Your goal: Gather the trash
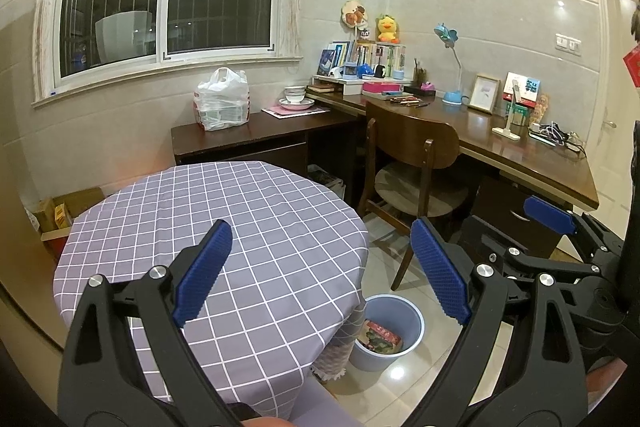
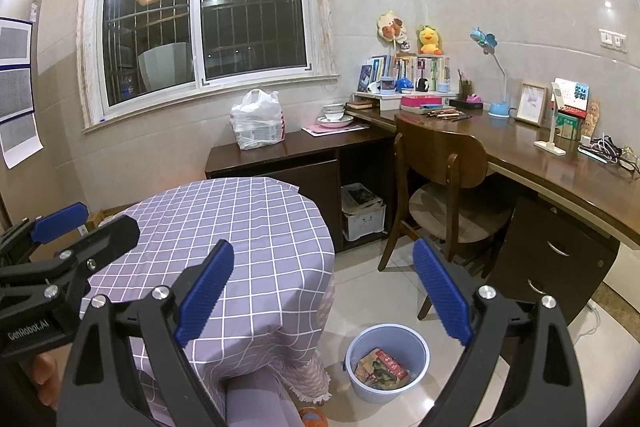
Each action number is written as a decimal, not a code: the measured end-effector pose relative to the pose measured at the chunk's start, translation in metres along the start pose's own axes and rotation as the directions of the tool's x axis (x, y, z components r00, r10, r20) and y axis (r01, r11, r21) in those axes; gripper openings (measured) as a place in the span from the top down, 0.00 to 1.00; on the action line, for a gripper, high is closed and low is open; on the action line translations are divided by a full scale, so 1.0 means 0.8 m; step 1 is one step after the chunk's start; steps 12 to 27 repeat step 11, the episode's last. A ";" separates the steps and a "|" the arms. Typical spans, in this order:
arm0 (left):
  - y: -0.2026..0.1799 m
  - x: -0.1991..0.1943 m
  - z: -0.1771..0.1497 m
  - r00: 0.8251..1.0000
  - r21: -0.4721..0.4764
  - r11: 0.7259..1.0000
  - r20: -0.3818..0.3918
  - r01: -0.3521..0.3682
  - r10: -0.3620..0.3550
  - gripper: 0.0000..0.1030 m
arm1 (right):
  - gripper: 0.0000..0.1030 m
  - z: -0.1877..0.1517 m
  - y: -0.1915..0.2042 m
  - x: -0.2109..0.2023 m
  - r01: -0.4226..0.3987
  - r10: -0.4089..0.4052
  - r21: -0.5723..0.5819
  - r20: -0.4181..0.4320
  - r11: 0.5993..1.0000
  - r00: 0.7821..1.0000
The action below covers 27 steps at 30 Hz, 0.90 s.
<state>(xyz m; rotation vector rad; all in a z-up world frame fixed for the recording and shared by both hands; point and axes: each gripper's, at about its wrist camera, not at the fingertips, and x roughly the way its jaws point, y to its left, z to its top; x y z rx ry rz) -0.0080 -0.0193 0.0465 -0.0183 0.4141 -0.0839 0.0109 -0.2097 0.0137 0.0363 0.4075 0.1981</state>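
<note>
Left wrist view: the left tool (image 1: 320, 267) hangs wide open and empty above a round tabletop (image 1: 200, 211) in grey checked cloth. To its right, on the floor beside the cloth, a blue bin (image 1: 416, 323) holds a printed packet (image 1: 380, 341). Right wrist view: the right tool (image 2: 324, 287) is wide open, empty.

"GenRobot.AI" on left tongs (image 2: 86, 227)

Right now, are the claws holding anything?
Left claw: open, holding nothing.
Right claw: open, holding nothing.
</note>
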 end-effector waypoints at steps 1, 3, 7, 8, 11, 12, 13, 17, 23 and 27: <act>0.000 0.000 0.000 1.000 0.000 1.000 0.000 0.000 0.000 0.13 | 0.13 0.000 0.000 0.000 0.000 0.000 0.000 0.000 1.000 1.000; 0.001 0.000 0.000 1.000 -0.003 1.000 0.001 -0.001 0.001 0.13 | 0.13 -0.001 0.000 -0.001 0.001 -0.001 0.002 0.001 1.000 1.000; 0.002 0.001 0.000 1.000 -0.008 1.000 -0.007 -0.010 0.010 0.09 | 0.13 -0.001 0.000 -0.001 0.003 -0.003 0.004 0.001 1.000 1.000; 0.004 0.002 0.000 1.000 -0.015 1.000 -0.013 -0.004 0.004 0.09 | 0.13 -0.001 0.000 -0.001 0.001 -0.001 0.004 0.000 1.000 1.000; 0.007 0.006 0.000 1.000 -0.022 1.000 -0.021 -0.006 0.006 0.09 | 0.13 0.000 0.001 0.000 0.001 0.000 0.006 -0.005 1.000 1.000; 0.007 0.006 0.000 1.000 -0.022 1.000 -0.021 -0.006 0.006 0.09 | 0.13 0.000 0.001 0.000 0.001 0.000 0.006 -0.005 1.000 1.000; 0.007 0.006 0.000 1.000 -0.022 1.000 -0.021 -0.006 0.006 0.09 | 0.13 0.000 0.001 0.000 0.001 0.000 0.006 -0.005 1.000 1.000; 0.007 0.006 0.000 1.000 -0.022 1.000 -0.021 -0.006 0.006 0.09 | 0.13 0.000 0.001 0.000 0.001 0.000 0.006 -0.005 1.000 1.000; 0.007 0.006 0.000 1.000 -0.022 1.000 -0.021 -0.006 0.006 0.09 | 0.13 0.000 0.001 0.000 0.001 0.000 0.006 -0.005 1.000 1.000; 0.007 0.006 0.000 1.000 -0.022 1.000 -0.021 -0.006 0.006 0.09 | 0.13 0.000 0.001 0.000 0.001 0.000 0.006 -0.005 1.000 1.000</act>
